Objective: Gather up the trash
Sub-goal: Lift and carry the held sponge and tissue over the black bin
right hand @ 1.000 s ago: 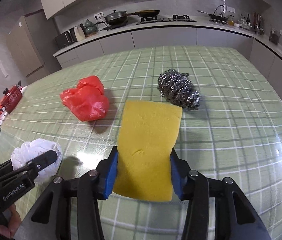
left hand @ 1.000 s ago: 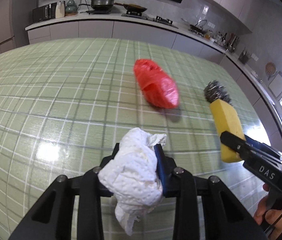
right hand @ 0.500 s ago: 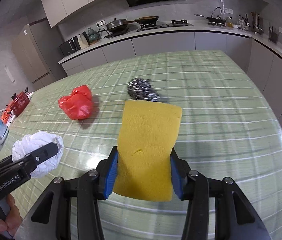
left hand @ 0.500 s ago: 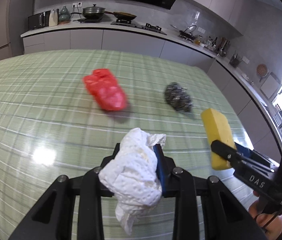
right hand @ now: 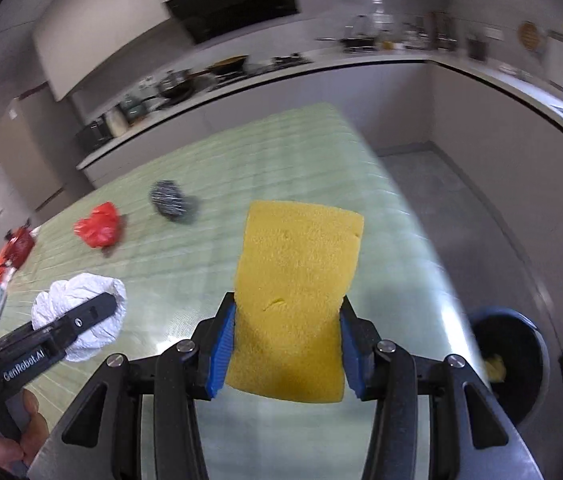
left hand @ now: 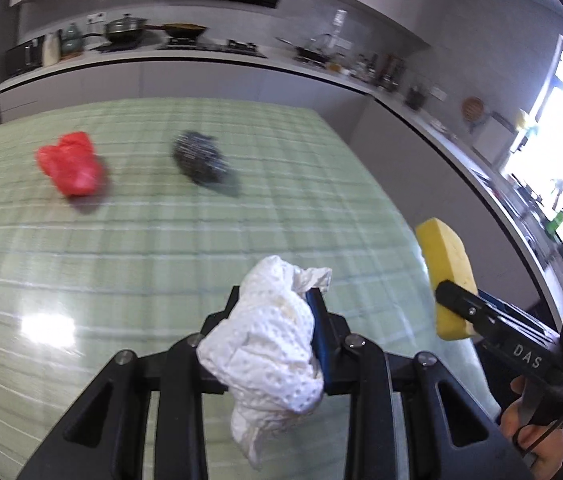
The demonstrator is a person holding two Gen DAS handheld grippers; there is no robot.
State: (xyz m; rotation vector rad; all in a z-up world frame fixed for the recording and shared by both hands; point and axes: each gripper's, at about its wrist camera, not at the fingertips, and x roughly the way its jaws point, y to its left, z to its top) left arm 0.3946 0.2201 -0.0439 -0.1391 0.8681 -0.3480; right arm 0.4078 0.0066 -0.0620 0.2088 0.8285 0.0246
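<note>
Bare cloth (left hand: 241,240) between bag (left hand: 71,168), scourer (left hand: 199,156)

Left gripper (left hand: 277,320): I see its jaws clamped on a crumpled white paper towel (left hand: 269,348), held above the table. Right gripper (right hand: 287,344): blue pads (right hand: 221,344) pinching a yellow sponge (right hand: 297,296) from both sides, held aloft. Bare fingers wrap each handle.

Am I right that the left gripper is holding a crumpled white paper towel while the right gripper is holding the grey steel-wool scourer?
Not quite. The left gripper does hold the crumpled white paper towel, but the right gripper is shut on a yellow rectangular sponge, as the right wrist view shows. The grey steel-wool scourer lies on the green checked table.
</note>
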